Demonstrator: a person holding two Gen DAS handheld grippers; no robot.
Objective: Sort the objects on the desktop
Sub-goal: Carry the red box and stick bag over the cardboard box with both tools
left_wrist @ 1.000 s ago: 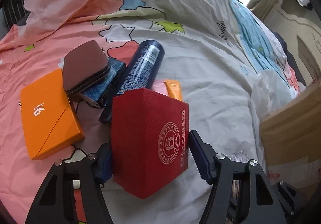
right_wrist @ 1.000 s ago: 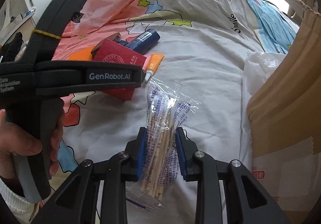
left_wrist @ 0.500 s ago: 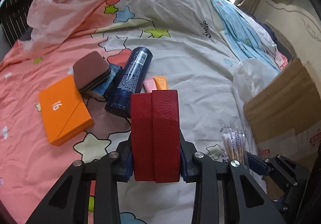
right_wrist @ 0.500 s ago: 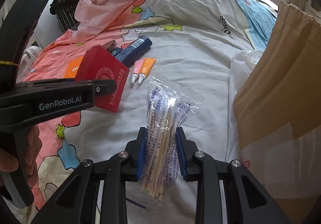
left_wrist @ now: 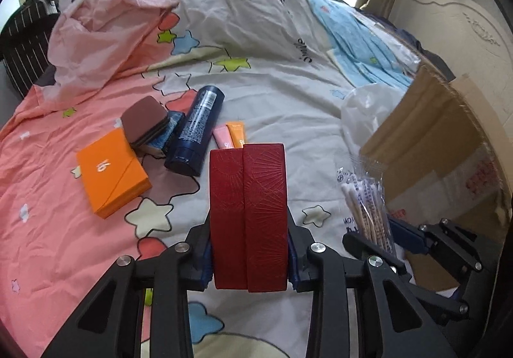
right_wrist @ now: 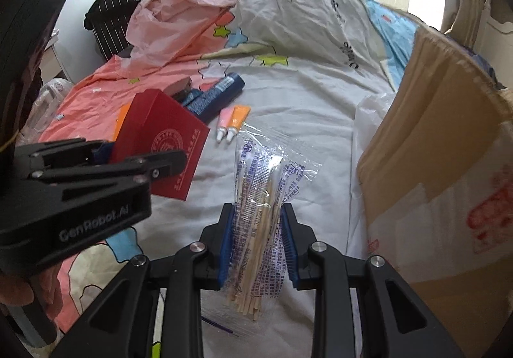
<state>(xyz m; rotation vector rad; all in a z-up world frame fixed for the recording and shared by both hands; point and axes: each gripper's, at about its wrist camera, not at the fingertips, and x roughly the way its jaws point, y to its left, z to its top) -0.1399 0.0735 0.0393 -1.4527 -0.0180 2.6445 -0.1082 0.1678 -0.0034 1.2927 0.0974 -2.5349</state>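
Observation:
My left gripper [left_wrist: 249, 257] is shut on a red box [left_wrist: 248, 213], held on edge above the bed; the same red box [right_wrist: 160, 146] shows from the side in the right wrist view. My right gripper [right_wrist: 258, 249] is shut on a clear bag of cotton swabs [right_wrist: 259, 207], also visible at the right of the left wrist view as the swab bag [left_wrist: 365, 204]. On the quilt lie an orange box [left_wrist: 110, 172], a brown pouch [left_wrist: 146, 120], a dark blue bottle [left_wrist: 197, 130] and two small tubes [left_wrist: 231, 137].
An open cardboard box [left_wrist: 442, 146] stands at the right on the bed, with a white plastic bag [left_wrist: 365, 108] beside it. A pink sheet [left_wrist: 112, 34] is bunched at the back left. A striped bag [right_wrist: 112, 18] sits beyond the bed.
The left gripper closed on the red box, turned it on edge and lifted it back from the pile. The right gripper, still holding the swabs, rose slightly beside the cardboard box.

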